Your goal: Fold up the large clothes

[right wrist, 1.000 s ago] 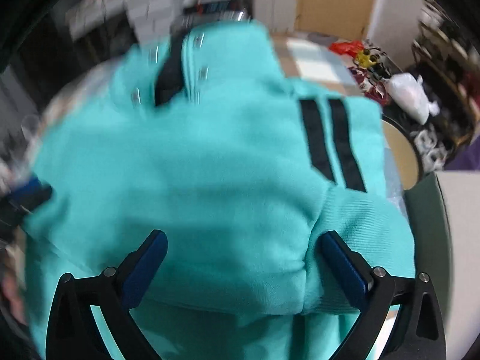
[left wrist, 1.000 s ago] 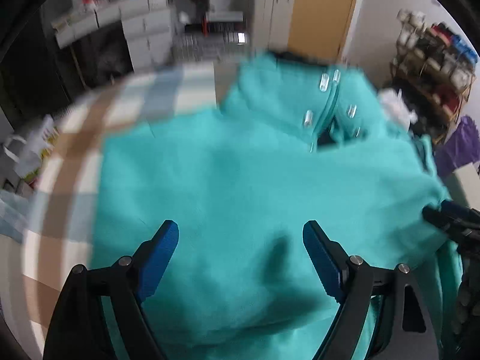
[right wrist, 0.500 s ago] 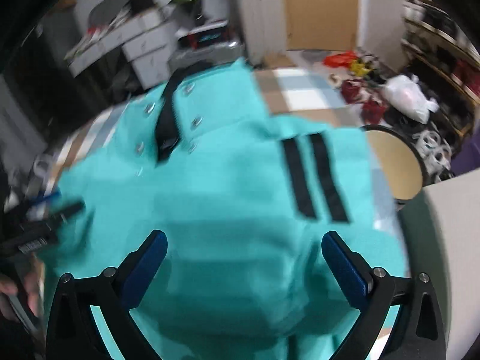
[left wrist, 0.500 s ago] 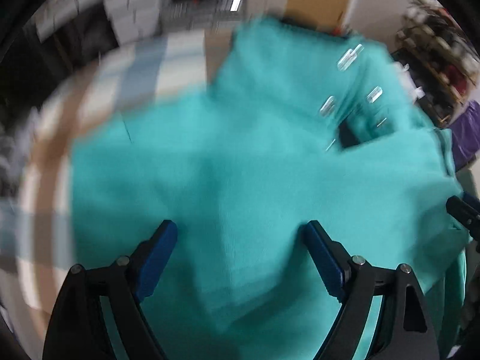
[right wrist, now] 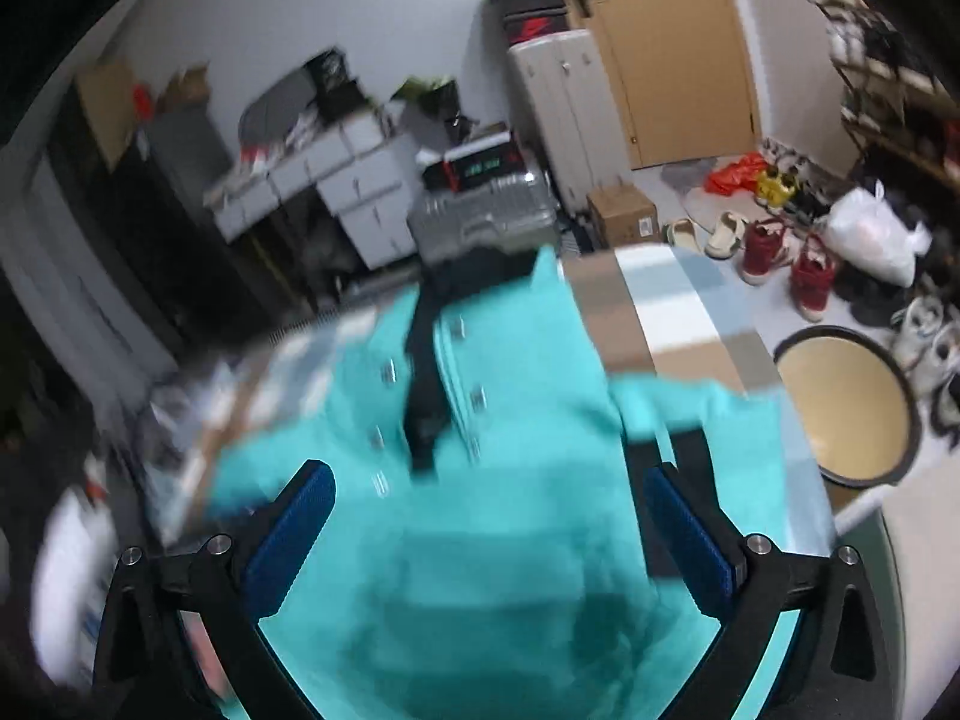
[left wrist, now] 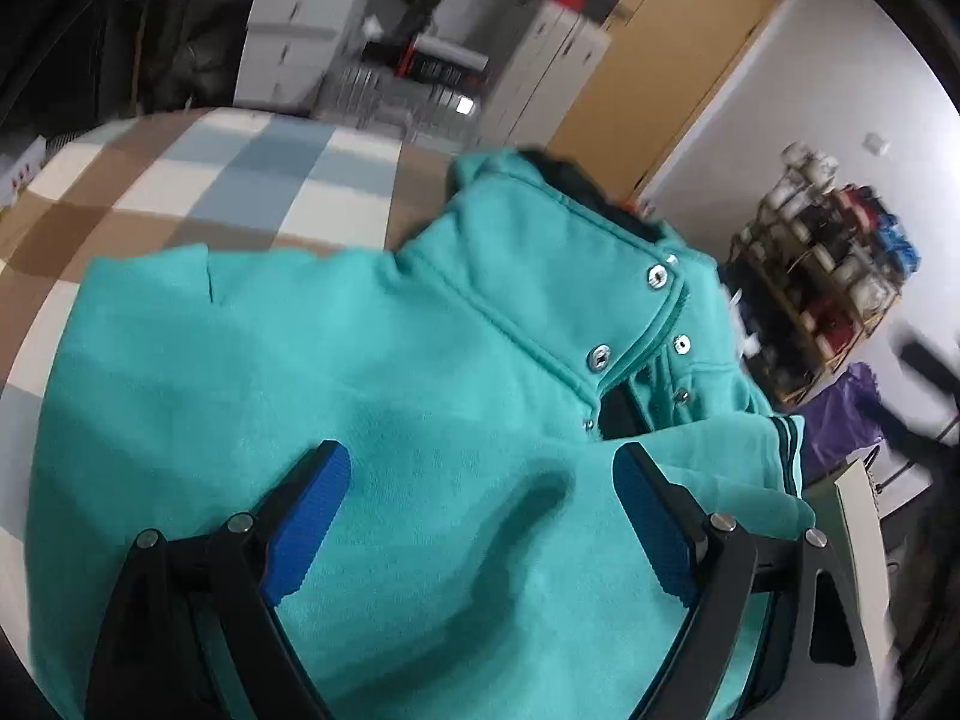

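A big teal top lies spread on a checked cloth of brown, white and blue squares. Its collar with shiny snaps points to the far side. The left gripper hangs just over the top with its blue pads wide apart, and nothing is between them. The right gripper is also wide open above the top and holds nothing. On the left side, bare cloth shows past the top's edge. On the right, a sleeve with dark stripes reaches near the cloth's edge. Past that edge sits a round tub on the floor, with shoes farther off.
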`<action>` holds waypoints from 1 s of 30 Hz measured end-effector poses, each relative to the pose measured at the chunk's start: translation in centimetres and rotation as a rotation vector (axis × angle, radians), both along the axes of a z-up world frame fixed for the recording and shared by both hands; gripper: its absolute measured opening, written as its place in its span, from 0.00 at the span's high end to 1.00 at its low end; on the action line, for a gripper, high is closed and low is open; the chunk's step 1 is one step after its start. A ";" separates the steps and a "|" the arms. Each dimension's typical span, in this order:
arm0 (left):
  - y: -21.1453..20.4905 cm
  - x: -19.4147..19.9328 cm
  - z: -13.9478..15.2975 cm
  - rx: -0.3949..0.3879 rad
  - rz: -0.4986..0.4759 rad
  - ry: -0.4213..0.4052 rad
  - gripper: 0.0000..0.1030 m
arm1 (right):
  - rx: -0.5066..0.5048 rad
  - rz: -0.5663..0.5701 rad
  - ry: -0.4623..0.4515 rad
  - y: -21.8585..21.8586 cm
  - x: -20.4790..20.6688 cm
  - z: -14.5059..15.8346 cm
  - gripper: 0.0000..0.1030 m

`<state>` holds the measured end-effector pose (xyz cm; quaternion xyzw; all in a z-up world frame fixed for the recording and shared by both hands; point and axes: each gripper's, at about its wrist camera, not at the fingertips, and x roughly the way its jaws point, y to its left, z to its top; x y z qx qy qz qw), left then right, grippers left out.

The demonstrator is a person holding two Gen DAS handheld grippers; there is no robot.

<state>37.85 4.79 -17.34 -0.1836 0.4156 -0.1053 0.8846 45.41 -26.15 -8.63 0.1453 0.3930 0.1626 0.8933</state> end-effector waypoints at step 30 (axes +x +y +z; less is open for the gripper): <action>0.4 -0.9 1.1 -0.020 -0.056 -0.014 0.15 | -0.266 0.289 0.020 9.4 3.9 -0.6 0.78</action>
